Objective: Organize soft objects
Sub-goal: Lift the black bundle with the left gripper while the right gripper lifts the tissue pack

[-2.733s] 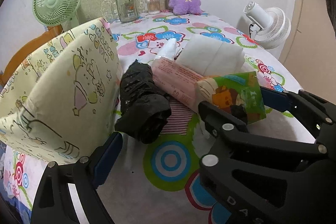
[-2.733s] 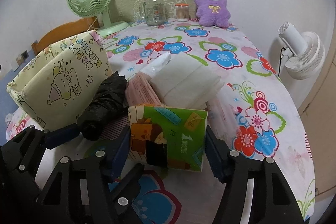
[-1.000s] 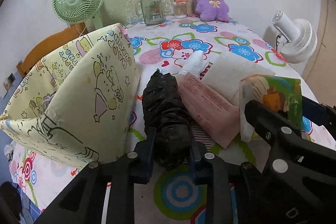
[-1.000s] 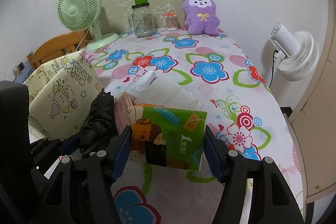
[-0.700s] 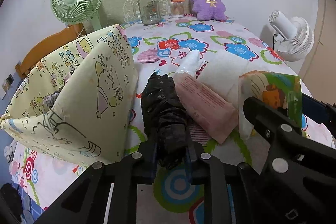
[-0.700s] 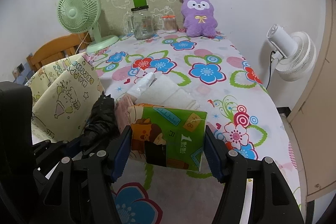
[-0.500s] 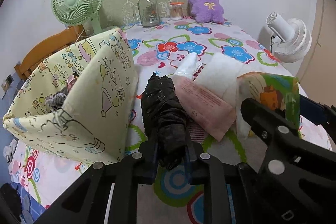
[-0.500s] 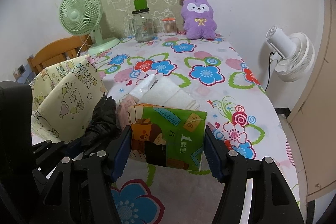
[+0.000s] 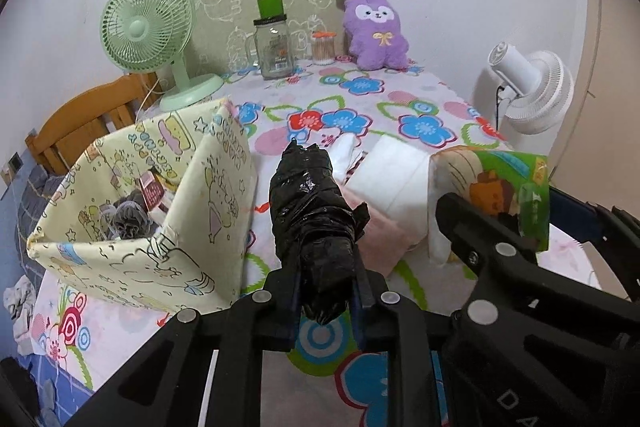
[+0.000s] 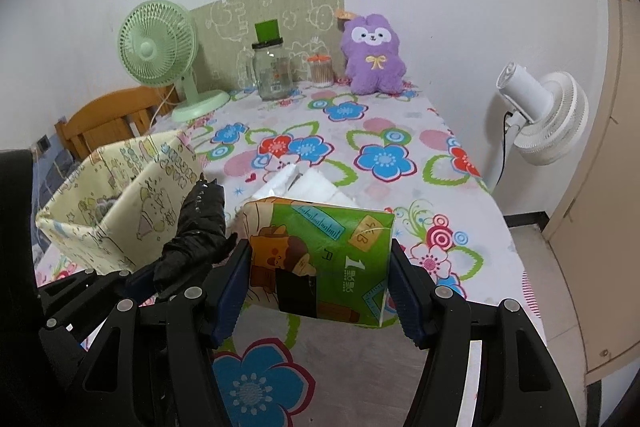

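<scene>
Two soft things are held off the tabletop, one in each gripper. The black plastic-wrapped bundle sits pinched at its near end in the left gripper, whose jaws stand narrow and press on it from both sides; its far end points up and away, raised above the flowered cloth. The green tissue pack is clamped across its width between the pads of the right gripper, jaws about half open, and hangs clear of the surface.

Just left of the bundle stands the open yellow fabric bin, with a grey scrunched item and a small packet inside. Beyond the two held things, a pink pack and a white tissue stack lie on the cloth. Along the back wall stand a green fan, a glass jar, a small container of sticks and a purple plush toy. A white fan stands off the right edge.
</scene>
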`<state>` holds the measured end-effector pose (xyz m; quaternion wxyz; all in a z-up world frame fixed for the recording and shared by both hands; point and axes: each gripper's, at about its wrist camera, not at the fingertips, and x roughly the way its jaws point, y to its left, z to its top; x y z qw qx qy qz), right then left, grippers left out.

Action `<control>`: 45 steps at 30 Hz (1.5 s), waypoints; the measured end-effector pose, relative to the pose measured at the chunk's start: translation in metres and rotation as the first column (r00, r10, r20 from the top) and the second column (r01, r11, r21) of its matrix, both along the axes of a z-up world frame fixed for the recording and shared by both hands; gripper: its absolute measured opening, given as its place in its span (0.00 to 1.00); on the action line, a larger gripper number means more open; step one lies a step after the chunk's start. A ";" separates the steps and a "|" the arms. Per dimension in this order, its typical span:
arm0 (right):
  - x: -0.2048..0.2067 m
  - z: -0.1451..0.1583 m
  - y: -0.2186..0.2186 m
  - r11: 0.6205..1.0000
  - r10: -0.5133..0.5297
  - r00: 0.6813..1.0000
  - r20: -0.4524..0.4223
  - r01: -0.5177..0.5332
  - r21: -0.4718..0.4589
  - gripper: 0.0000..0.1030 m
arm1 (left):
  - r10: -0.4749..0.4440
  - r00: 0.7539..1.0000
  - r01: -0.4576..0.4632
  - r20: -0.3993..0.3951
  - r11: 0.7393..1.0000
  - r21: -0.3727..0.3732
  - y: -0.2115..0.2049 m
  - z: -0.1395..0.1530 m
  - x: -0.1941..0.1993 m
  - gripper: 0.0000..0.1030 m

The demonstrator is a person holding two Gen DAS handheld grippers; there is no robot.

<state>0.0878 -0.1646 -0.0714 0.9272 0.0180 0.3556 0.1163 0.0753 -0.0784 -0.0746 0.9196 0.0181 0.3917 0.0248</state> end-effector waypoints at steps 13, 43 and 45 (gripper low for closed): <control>-0.014 0.034 -0.009 1.000 -0.019 0.998 0.053 0.018 0.007 0.65 | -0.059 0.998 0.060 0.031 0.998 -0.023 -0.009 0.033 -0.011 0.17; -0.009 0.080 0.028 0.999 -0.031 0.994 0.107 0.032 -0.013 0.65 | -0.136 0.986 0.139 0.098 0.990 -0.024 0.023 0.080 -0.012 0.17; -0.006 0.081 0.034 0.999 -0.028 0.994 0.107 0.030 -0.016 0.65 | -0.135 0.986 0.138 0.100 0.990 -0.025 0.029 0.080 -0.010 0.17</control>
